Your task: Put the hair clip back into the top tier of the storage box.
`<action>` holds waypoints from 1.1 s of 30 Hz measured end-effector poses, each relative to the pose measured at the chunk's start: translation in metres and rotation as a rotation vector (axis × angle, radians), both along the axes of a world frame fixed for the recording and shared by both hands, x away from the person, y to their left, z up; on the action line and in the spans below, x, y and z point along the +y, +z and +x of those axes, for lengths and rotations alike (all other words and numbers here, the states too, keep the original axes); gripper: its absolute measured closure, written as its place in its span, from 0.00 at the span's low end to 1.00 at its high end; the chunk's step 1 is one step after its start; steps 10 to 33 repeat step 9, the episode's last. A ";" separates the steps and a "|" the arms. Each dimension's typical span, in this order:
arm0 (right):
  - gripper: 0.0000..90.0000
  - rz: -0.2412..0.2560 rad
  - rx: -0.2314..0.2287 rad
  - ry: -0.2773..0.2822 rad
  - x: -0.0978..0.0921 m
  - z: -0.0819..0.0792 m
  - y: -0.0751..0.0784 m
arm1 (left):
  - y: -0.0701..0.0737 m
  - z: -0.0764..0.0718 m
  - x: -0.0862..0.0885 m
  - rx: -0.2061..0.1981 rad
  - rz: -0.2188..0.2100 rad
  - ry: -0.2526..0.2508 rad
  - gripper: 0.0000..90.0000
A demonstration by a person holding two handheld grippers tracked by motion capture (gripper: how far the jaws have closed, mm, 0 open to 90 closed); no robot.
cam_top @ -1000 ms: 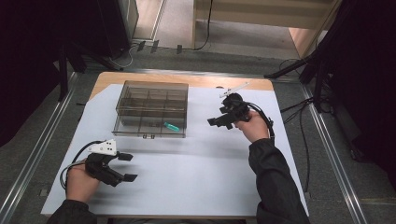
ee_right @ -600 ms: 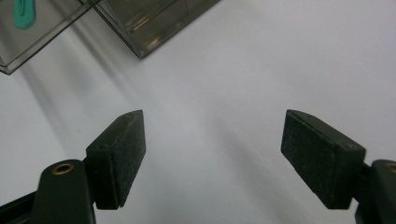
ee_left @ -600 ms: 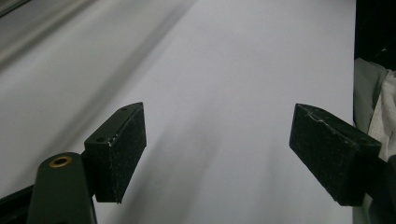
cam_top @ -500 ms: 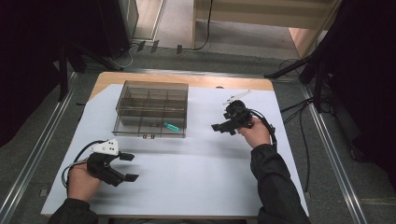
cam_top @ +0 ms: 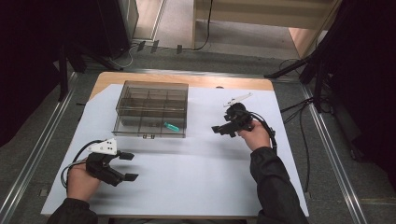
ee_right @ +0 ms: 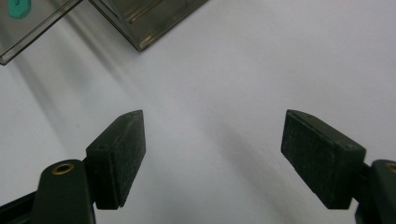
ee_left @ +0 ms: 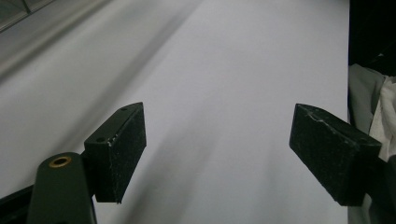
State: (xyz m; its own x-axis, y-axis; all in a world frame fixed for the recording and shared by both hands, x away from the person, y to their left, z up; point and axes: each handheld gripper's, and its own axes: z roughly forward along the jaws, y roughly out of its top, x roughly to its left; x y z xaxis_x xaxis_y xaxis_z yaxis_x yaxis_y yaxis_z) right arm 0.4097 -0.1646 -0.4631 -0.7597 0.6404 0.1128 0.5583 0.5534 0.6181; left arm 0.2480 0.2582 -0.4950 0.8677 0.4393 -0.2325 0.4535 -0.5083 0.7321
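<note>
While nothing is held, the right gripper [cam_top: 223,130] is kept with jaws wide apart, just right of the clear compartment box [cam_top: 152,108]. Well below the box's left corner, the left gripper [cam_top: 129,166] is likewise spread wide. A teal object [cam_top: 171,126] is seen in the box's near-right compartment.

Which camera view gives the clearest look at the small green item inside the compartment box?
The high view: the green item lies whole in a front-row compartment of the clear compartment box. The right gripper view catches just a cropped green edge at its top left corner. The left gripper view looks along white tabletop.
</note>
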 end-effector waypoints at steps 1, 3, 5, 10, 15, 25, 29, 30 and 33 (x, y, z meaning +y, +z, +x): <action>0.26 0.001 0.002 0.000 0.000 0.000 0.000 | 0.000 0.000 0.000 -0.001 0.000 -0.002 0.22; 0.26 0.010 -0.005 0.001 -0.002 0.001 0.001 | 0.000 0.001 0.000 0.000 0.002 -0.003 0.22; 0.26 0.015 0.000 -0.009 -0.002 0.001 0.002 | 0.000 0.001 0.000 0.003 0.004 -0.002 0.22; 0.25 0.016 0.008 -0.011 -0.005 0.003 0.000 | -0.001 0.001 -0.002 0.005 0.009 -0.006 0.22; 0.25 0.016 0.008 -0.011 -0.005 0.003 0.000 | -0.001 0.001 -0.002 0.005 0.009 -0.006 0.22; 0.25 0.016 0.008 -0.011 -0.005 0.003 0.000 | -0.001 0.001 -0.002 0.005 0.009 -0.006 0.22; 0.25 0.016 0.008 -0.011 -0.005 0.003 0.000 | -0.001 0.001 -0.002 0.005 0.009 -0.006 0.22; 0.25 0.016 0.008 -0.011 -0.005 0.003 0.000 | -0.001 0.001 -0.002 0.005 0.009 -0.006 0.22; 0.25 0.016 0.008 -0.011 -0.005 0.003 0.000 | -0.001 0.001 -0.002 0.005 0.009 -0.006 0.22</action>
